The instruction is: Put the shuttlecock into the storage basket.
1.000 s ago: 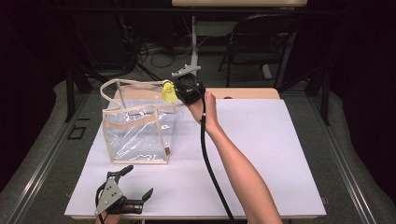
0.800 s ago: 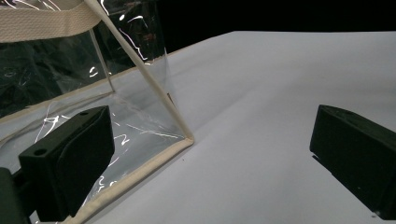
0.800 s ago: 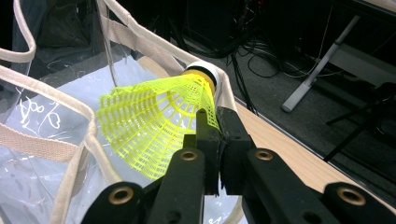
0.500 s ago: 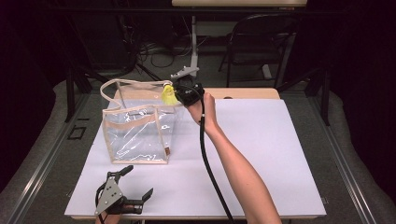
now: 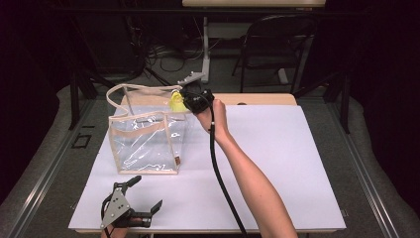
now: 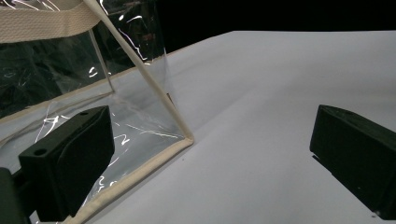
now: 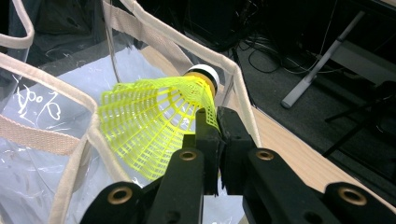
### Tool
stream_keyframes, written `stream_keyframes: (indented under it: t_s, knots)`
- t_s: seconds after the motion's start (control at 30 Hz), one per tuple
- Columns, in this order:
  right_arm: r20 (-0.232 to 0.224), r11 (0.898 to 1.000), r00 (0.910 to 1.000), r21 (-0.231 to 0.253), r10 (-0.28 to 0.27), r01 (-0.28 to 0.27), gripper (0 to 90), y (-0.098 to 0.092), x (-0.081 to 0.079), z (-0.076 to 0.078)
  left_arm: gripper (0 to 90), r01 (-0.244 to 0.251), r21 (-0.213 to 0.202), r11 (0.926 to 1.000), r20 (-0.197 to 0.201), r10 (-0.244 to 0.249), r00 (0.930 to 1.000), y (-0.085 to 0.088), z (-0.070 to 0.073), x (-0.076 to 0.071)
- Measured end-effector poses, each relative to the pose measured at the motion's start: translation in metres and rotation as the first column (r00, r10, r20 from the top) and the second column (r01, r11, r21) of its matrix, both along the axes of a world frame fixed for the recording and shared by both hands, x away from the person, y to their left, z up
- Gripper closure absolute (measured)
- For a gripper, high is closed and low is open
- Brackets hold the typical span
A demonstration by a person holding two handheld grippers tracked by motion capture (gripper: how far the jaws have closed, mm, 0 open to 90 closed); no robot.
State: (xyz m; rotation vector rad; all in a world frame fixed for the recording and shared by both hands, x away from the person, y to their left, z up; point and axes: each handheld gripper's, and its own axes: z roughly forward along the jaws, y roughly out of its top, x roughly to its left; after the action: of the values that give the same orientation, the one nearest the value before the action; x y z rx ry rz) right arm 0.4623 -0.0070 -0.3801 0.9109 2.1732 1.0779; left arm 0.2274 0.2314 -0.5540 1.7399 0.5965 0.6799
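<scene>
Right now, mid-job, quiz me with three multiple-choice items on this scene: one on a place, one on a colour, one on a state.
1. Where is the shuttlecock?
A. over the clear tote bag's open top
B. lying on the white table
C. beside the left hand-held gripper

2. What colour is its skirt?
A. white
B. yellow
C. red

3. How do the left hand-held gripper's jaws stand?
A. shut on the bag
B. shut on nothing
C. open

Answers:
1 A, the right hand-held gripper holds it above the bag's rim.
2 B, the mesh is yellow.
3 C, the jaws stand wide apart with bare table between.
</scene>
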Motion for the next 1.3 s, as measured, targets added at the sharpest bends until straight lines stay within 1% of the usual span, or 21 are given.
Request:
stream_keyframes:
  t_s: [0.2,0.33,0.43,0.57,0.63,0.8,0.87,1.0,1.1,1.17,1.3]
  knots:
    - [-0.01,1.0,0.9999,-0.001,-0.008,0.008,83.7,0.0,0.001,-0.002,0.1,0.0,0.0,1.0,0.0,0.0,1.0,0.0,0.0,0.0]
    - [-0.008,1.0,0.9999,0.025,-0.009,0.009,79.6,-0.002,0.0,-0.001,0.0,0.0,0.001,1.0,0.0,0.0,1.0,0.0,0.0,0.0]
    - [-0.017,0.999,0.9999,0.037,-0.001,0.002,70.8,-0.005,-0.001,-0.001,0.0,0.0,0.001,1.0,0.0,0.0,1.0,0.001,0.0,0.0]
    - [-0.028,0.998,0.9996,0.063,0.009,-0.007,55.1,-0.012,-0.004,0.0,0.0,0.001,-0.001,1.0,0.0,-0.001,1.0,0.0,0.0,0.0]
    - [-0.034,0.996,0.9993,0.09,0.018,-0.015,50.9,-0.018,-0.005,0.001,0.0,0.002,-0.001,1.0,-0.002,-0.002,1.0,0.0,0.0,0.0]
    - [-0.054,0.993,0.9983,0.115,0.02,-0.014,35.8,-0.031,-0.008,0.003,0.0,0.005,0.002,1.0,-0.004,-0.005,1.0,-0.002,0.0,0.001]
    - [-0.056,0.992,0.9981,0.124,0.025,-0.018,31.9,-0.035,-0.01,0.004,0.0,0.007,0.006,1.0,-0.002,-0.007,1.0,-0.002,0.0,0.001]
    - [-0.063,0.989,0.9974,0.143,0.035,-0.026,23.3,-0.045,-0.014,0.005,0.0,0.002,-0.001,1.0,-0.004,-0.002,1.0,-0.004,-0.001,0.002]
    - [-0.058,0.989,0.9974,0.144,0.044,-0.035,17.7,-0.052,-0.017,0.005,0.0,0.006,0.007,1.0,-0.006,-0.005,1.0,-0.004,-0.001,0.003]
    - [-0.054,0.988,0.9976,0.151,0.043,-0.035,15.6,-0.055,-0.019,0.006,0.0,0.005,0.003,1.0,-0.007,-0.005,1.0,-0.004,-0.001,0.003]
    - [-0.042,0.986,0.9976,0.16,0.055,-0.047,13.8,-0.063,-0.024,0.006,0.0,0.003,0.009,1.0,-0.008,-0.003,1.0,-0.004,-0.001,0.003]
